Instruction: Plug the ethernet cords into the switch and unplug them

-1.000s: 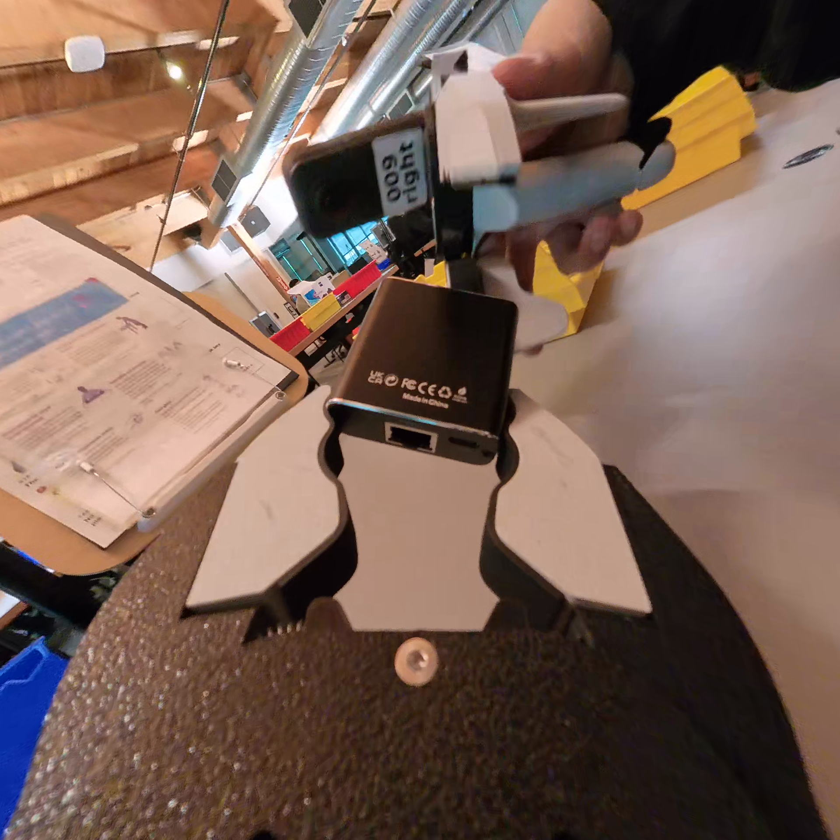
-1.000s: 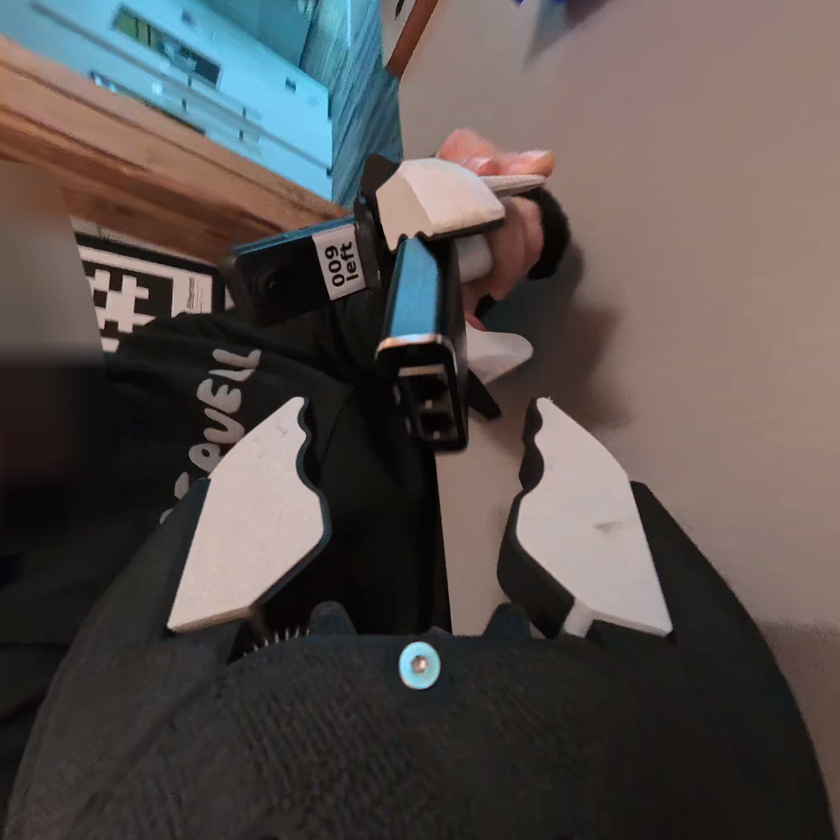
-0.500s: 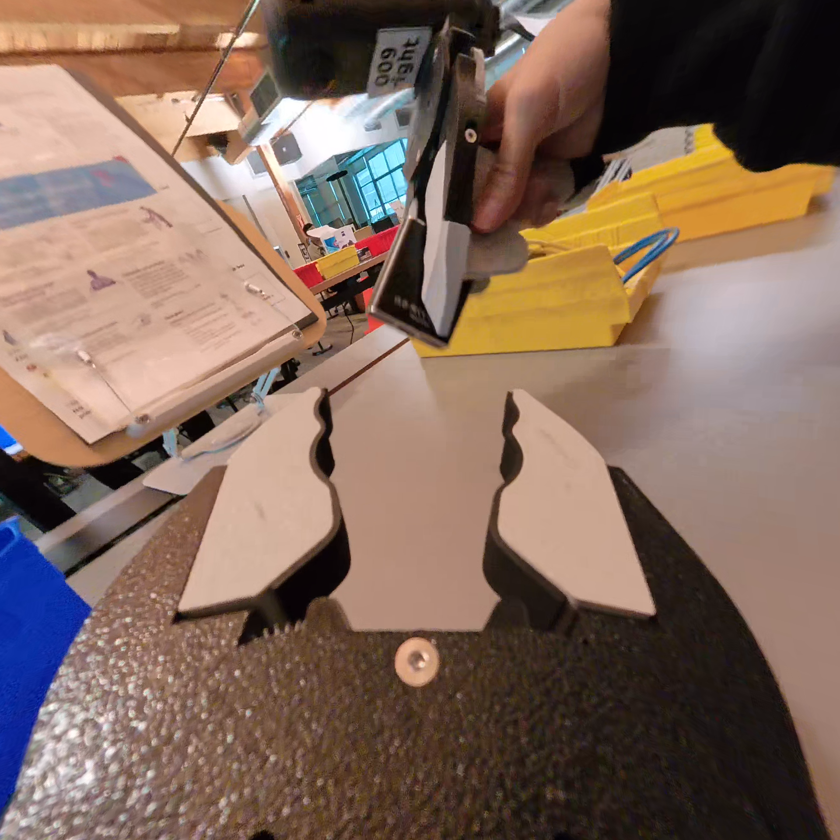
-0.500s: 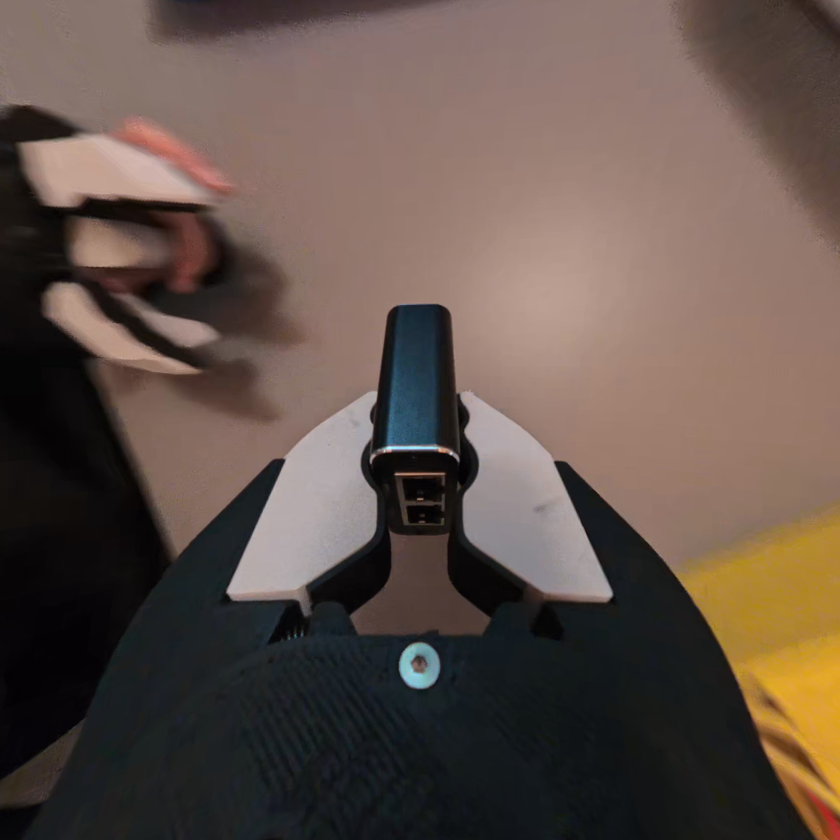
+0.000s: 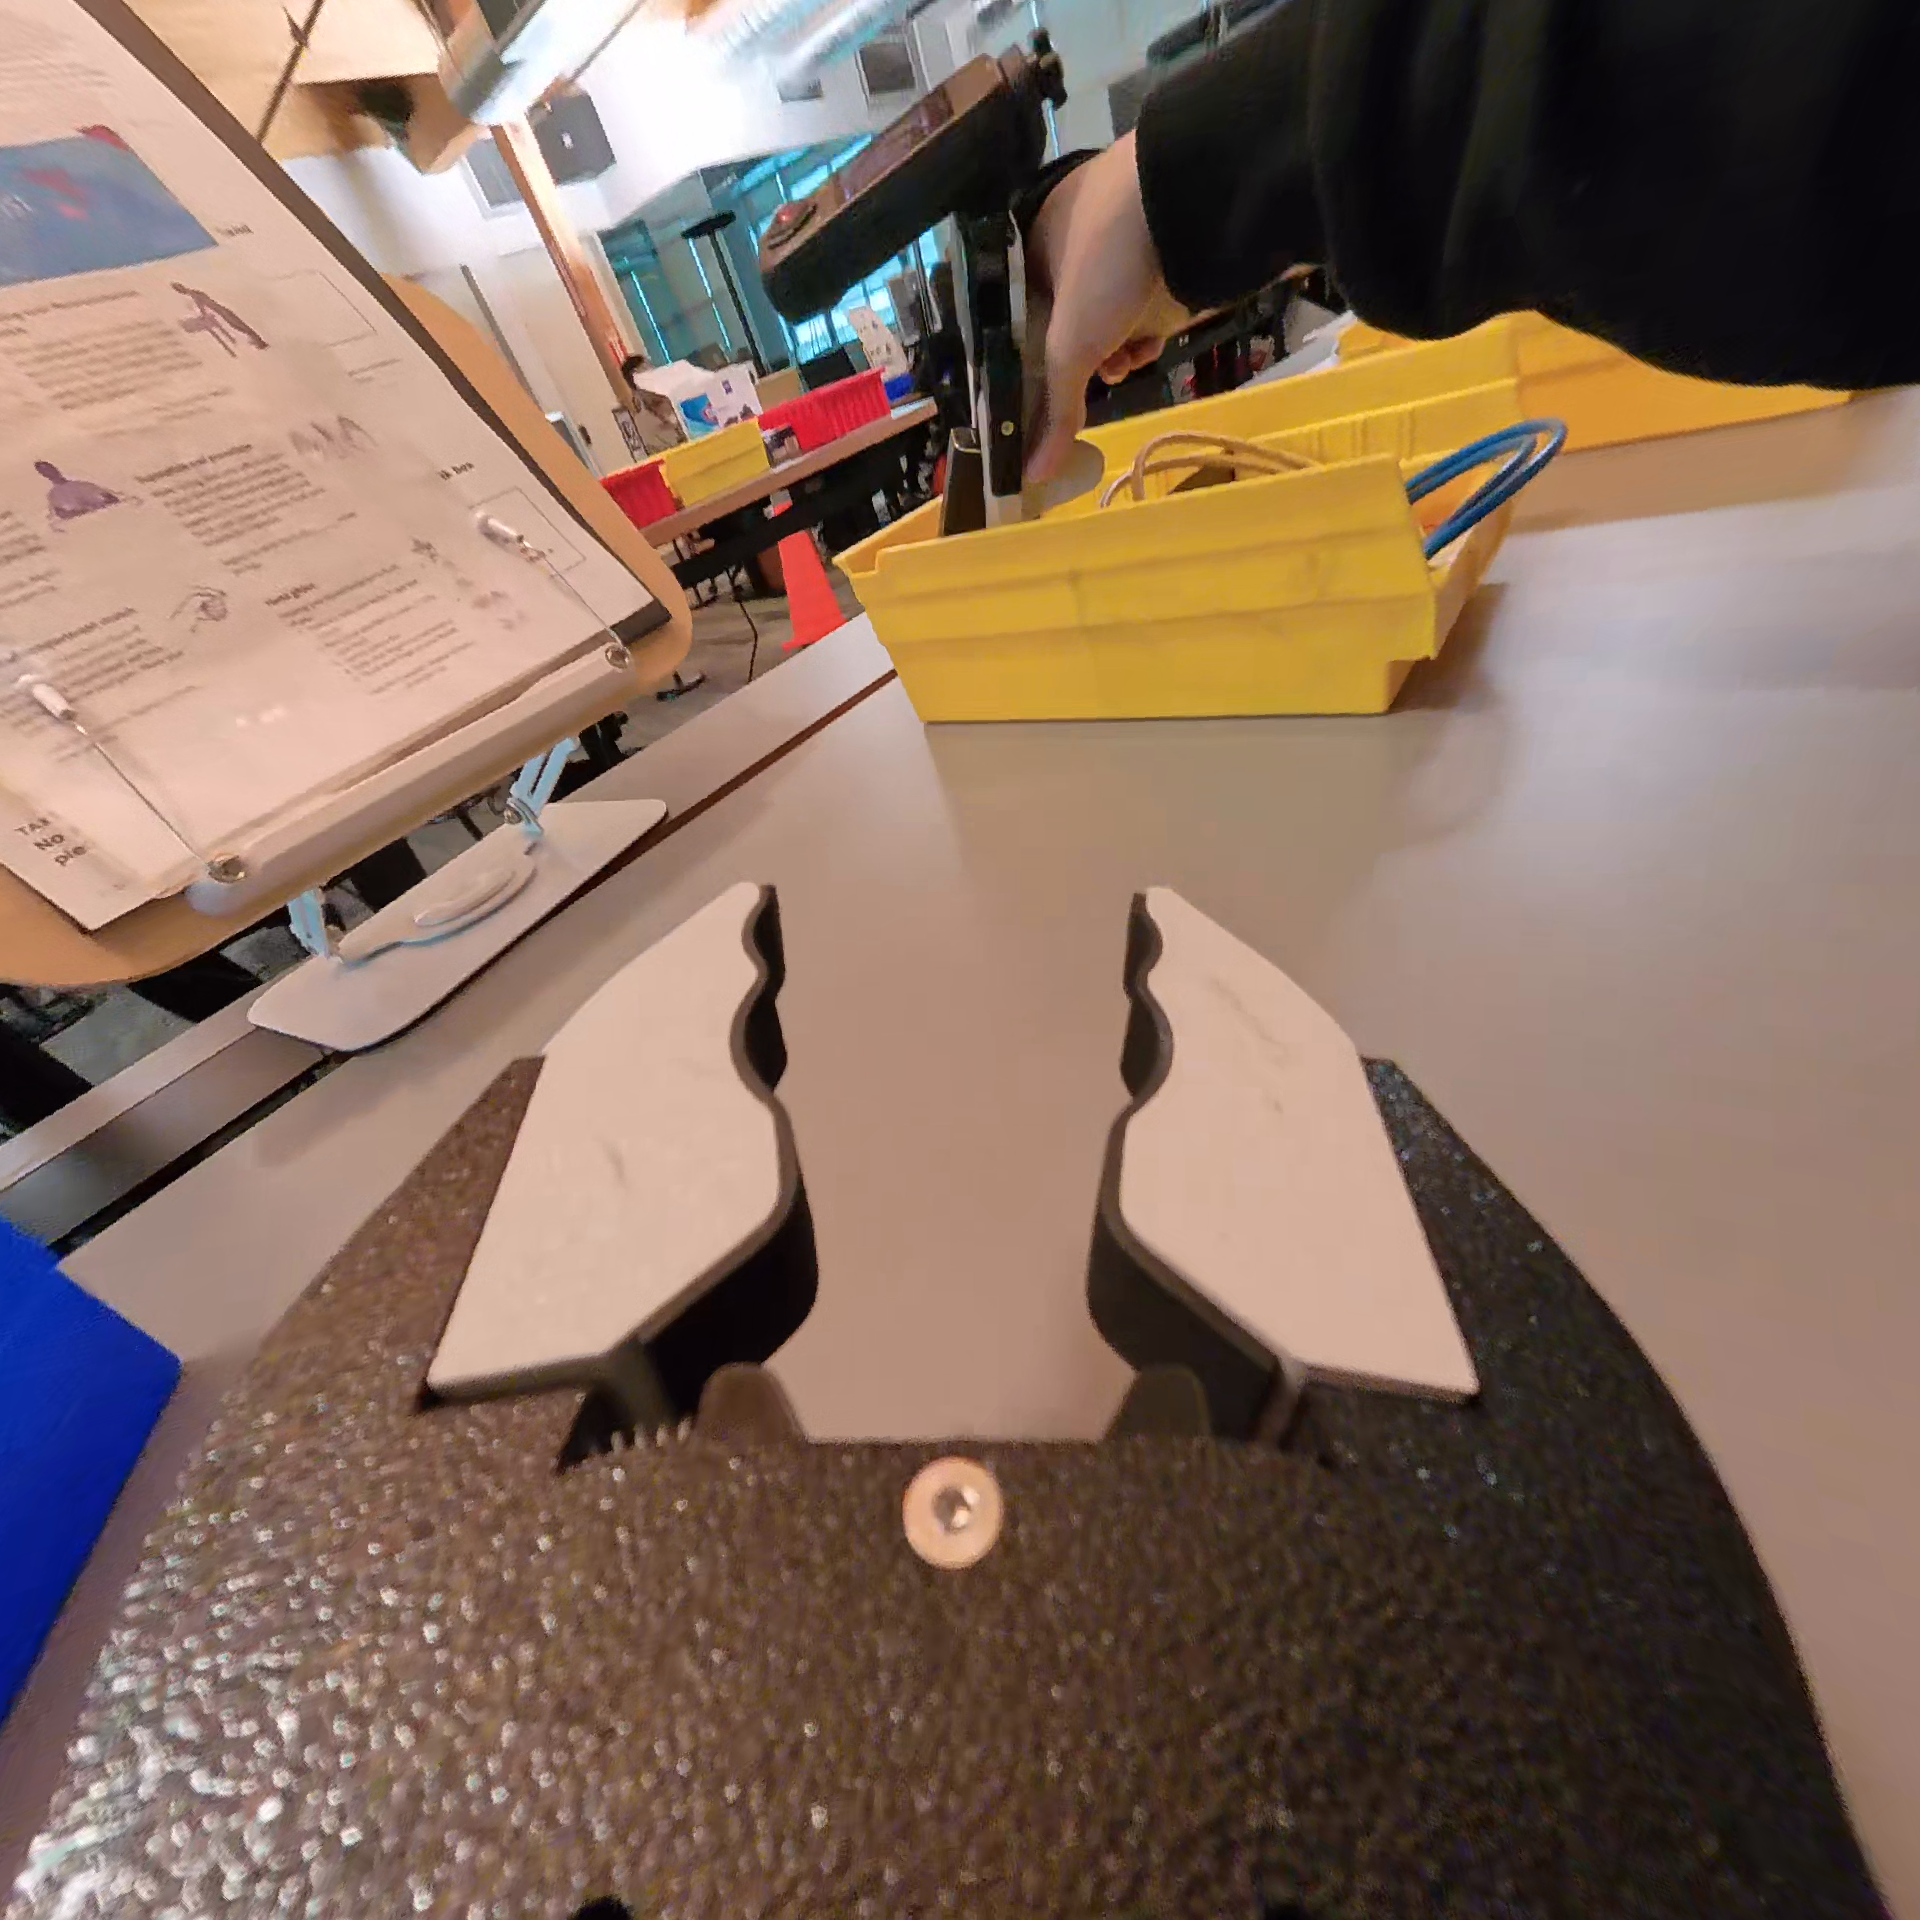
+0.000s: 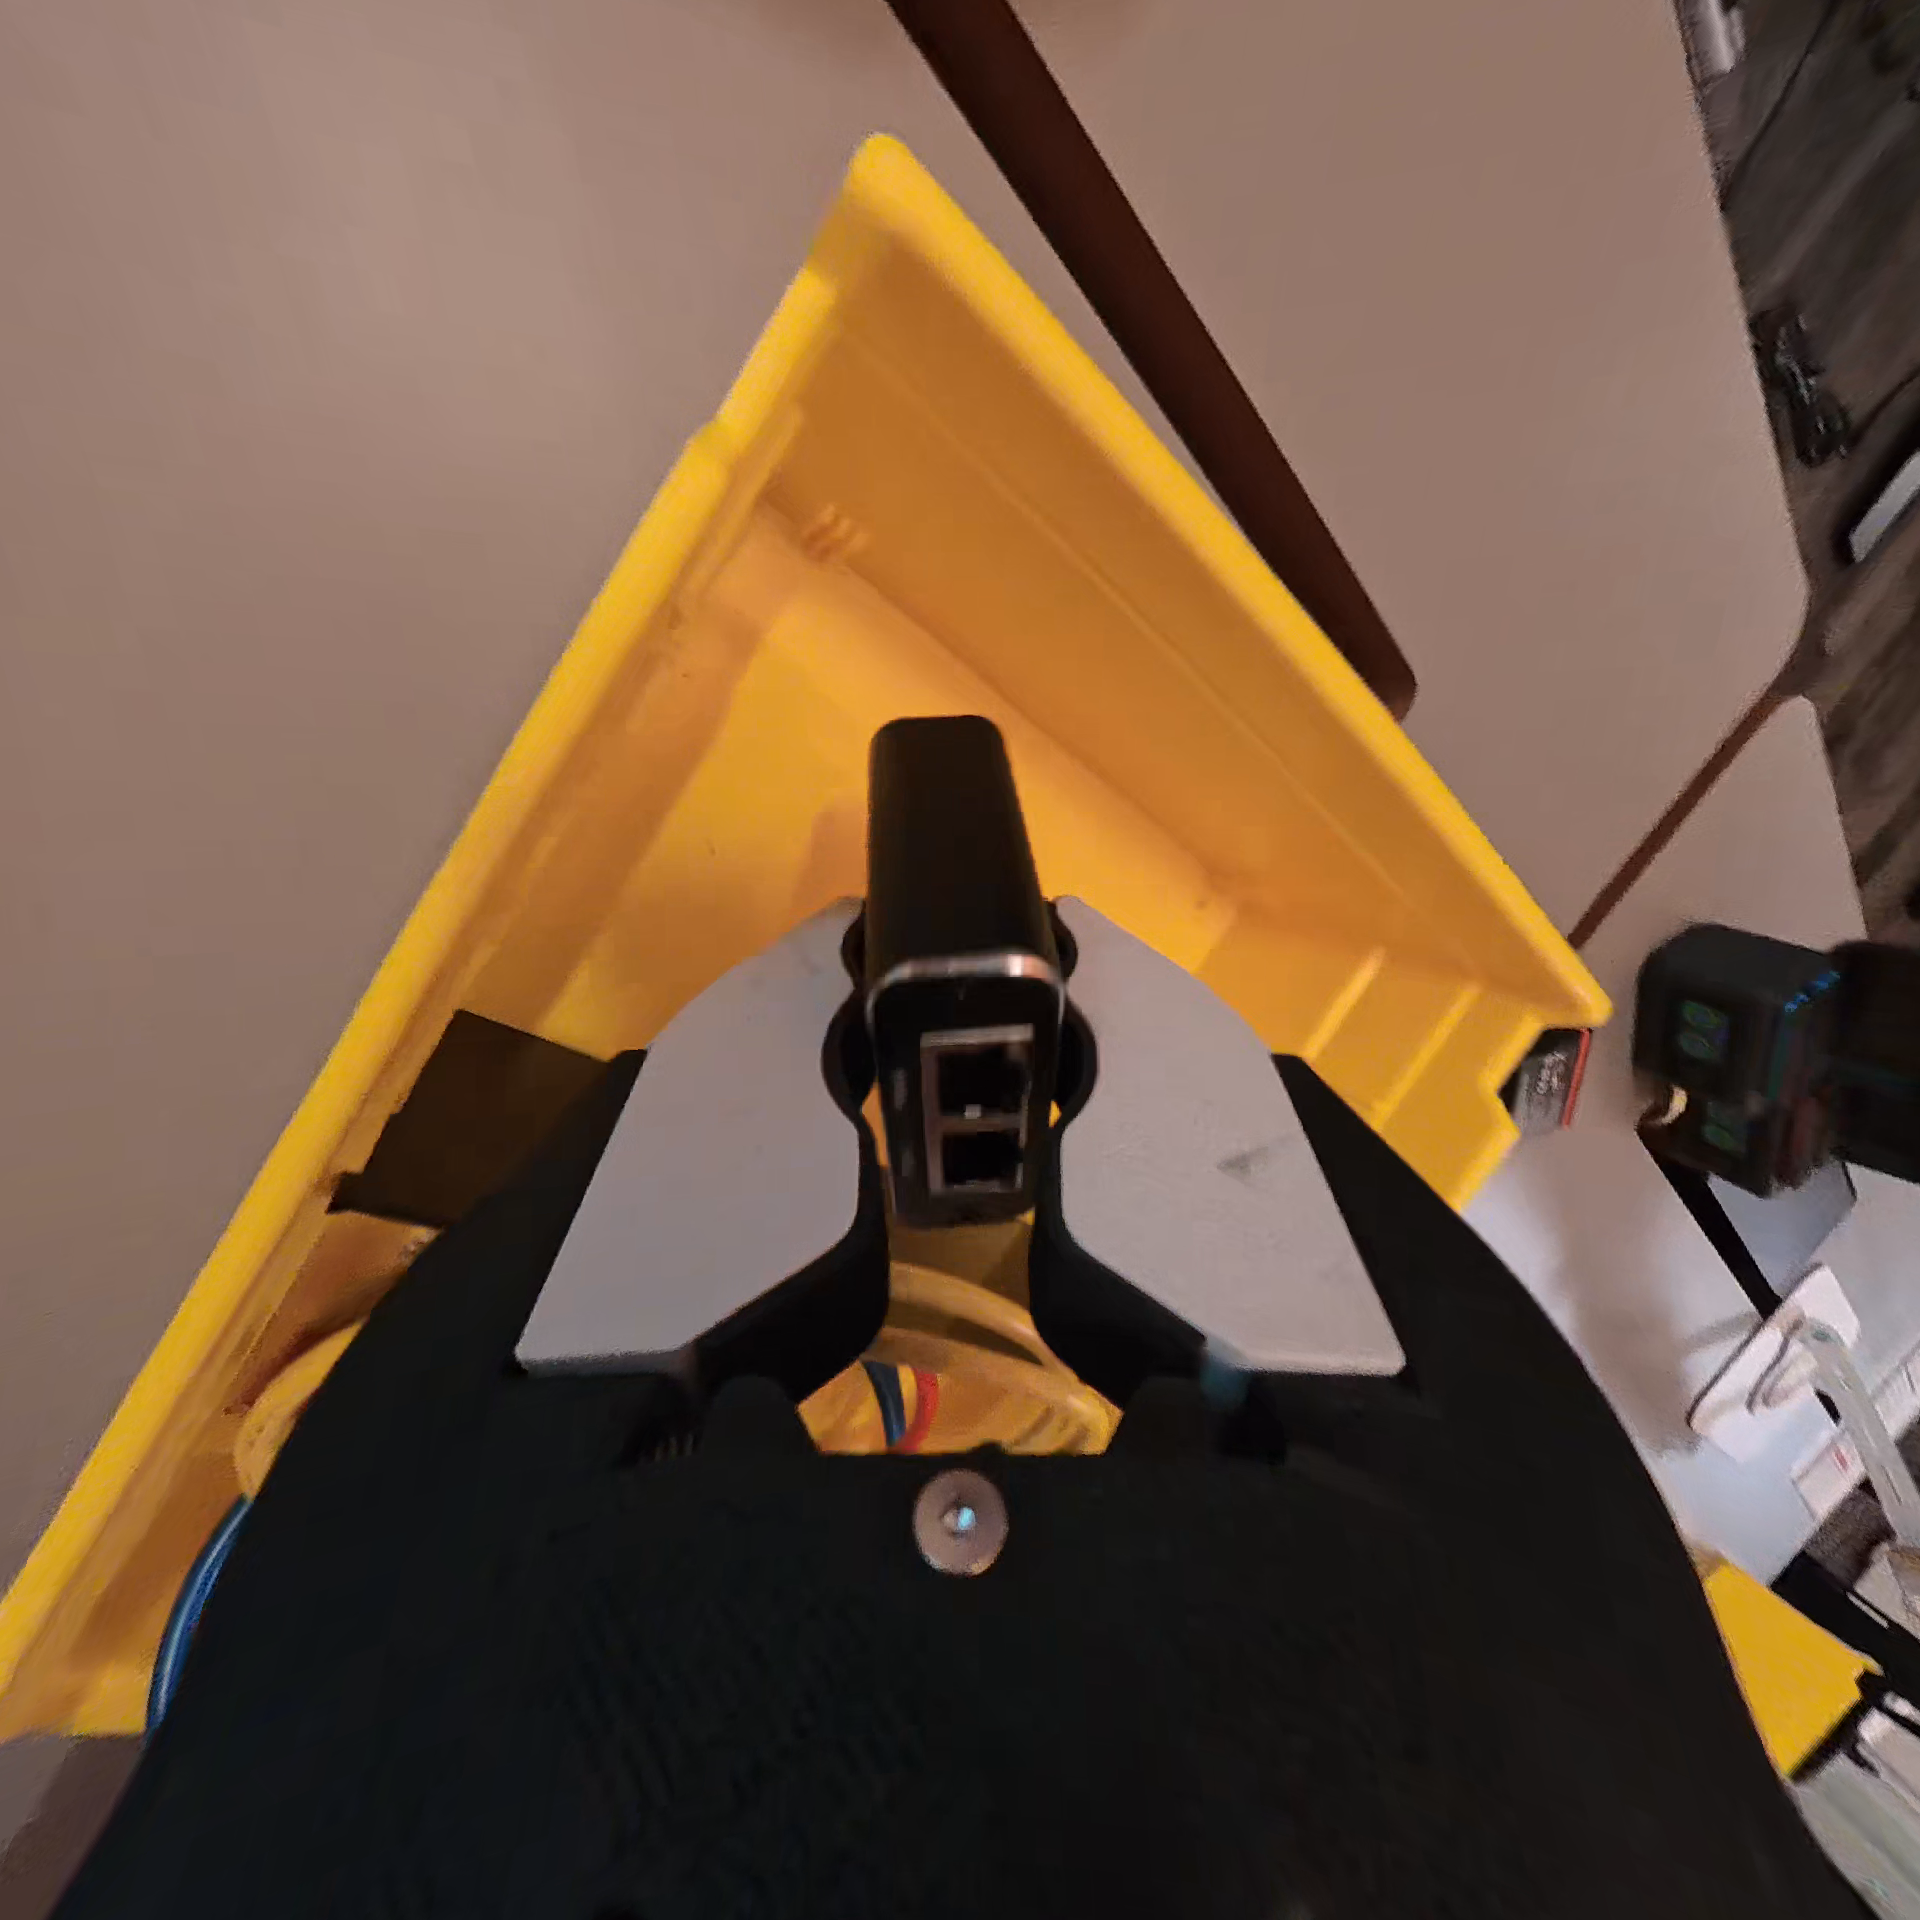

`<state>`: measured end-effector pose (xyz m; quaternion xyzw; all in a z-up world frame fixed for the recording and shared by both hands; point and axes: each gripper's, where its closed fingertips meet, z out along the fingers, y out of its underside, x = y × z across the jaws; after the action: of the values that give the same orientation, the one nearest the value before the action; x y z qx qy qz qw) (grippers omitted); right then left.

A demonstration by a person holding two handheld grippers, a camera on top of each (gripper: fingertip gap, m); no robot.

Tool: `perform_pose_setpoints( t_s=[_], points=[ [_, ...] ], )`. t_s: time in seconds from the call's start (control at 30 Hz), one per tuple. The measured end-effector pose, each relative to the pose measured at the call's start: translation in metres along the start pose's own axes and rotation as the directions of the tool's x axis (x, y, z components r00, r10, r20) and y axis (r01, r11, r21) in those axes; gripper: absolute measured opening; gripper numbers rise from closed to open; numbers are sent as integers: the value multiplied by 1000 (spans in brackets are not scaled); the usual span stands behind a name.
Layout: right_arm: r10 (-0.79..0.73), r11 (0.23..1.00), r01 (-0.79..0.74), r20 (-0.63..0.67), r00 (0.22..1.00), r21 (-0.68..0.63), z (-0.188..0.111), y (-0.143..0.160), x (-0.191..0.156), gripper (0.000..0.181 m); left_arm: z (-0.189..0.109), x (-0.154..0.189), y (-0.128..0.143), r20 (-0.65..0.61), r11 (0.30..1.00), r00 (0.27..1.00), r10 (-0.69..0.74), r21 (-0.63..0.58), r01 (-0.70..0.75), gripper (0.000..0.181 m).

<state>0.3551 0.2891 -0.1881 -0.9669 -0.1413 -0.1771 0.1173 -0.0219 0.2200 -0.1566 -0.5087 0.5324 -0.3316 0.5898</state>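
My right gripper (image 6: 961,925) is shut on the small black switch (image 6: 951,873), whose two empty ports face the camera. It holds the switch over the inside of a yellow bin (image 6: 1039,582). In the left wrist view the right gripper (image 5: 987,488) reaches down into that yellow bin (image 5: 1143,603), with the switch (image 5: 958,483) partly hidden behind the bin's wall. Coiled blue (image 5: 1486,478) and beige (image 5: 1195,457) ethernet cords lie in the bin. My left gripper (image 5: 951,935) is open and empty, low over the grey table (image 5: 1558,883).
A document stand with a printed sheet (image 5: 260,499) stands at the left on a metal foot (image 5: 457,925). A blue object (image 5: 62,1434) is at the left edge. More yellow bins (image 5: 1662,364) sit behind. A dark device (image 6: 1745,1070) and white items (image 6: 1808,1392) lie right of the bin.
The switch passed from my left gripper to my right. My left gripper opened and drew back. My right gripper closed on the switch and carried it over into the yellow bin.
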Motion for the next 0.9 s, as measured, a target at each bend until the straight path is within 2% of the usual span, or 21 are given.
perform_pose_setpoints(
  t_s=[0.07,0.1,0.2,0.27,0.4,0.53,0.63,0.73,0.8,0.9],
  points=[
    [-17,1000,17,-30,999,13,2,0,4,49,3,3,4,2,999,1000,1,-32,-1,62],
    [-22,999,24,-67,998,23,-6,0,7,59,5,6,7,0,999,1000,9,-52,-9,62],
    [13,994,2,-139,990,110,-38,8,20,74,11,18,17,-19,989,998,64,-132,-66,63],
    [88,976,-61,-120,989,209,-69,24,19,77,14,29,21,-46,980,995,92,-174,-99,65],
    [208,879,-195,19,978,435,-118,79,-22,81,22,53,24,-104,967,989,104,-221,-125,68],
    [272,797,-255,52,961,548,-123,145,-69,84,38,85,16,-170,970,985,19,-234,-59,70],
    [333,751,-313,77,940,582,-110,177,-89,85,68,110,-7,-211,969,963,-167,-214,121,70],
    [425,731,-388,70,902,561,-111,193,-78,88,112,130,-31,-218,928,911,-351,-212,307,72],
    [499,676,-423,47,865,604,-122,198,-66,88,145,139,-37,-175,902,897,-406,-236,362,77],
    [465,631,-411,104,879,658,-137,193,-73,87,190,135,-39,-39,887,913,-407,-253,385,85]
  ],
)
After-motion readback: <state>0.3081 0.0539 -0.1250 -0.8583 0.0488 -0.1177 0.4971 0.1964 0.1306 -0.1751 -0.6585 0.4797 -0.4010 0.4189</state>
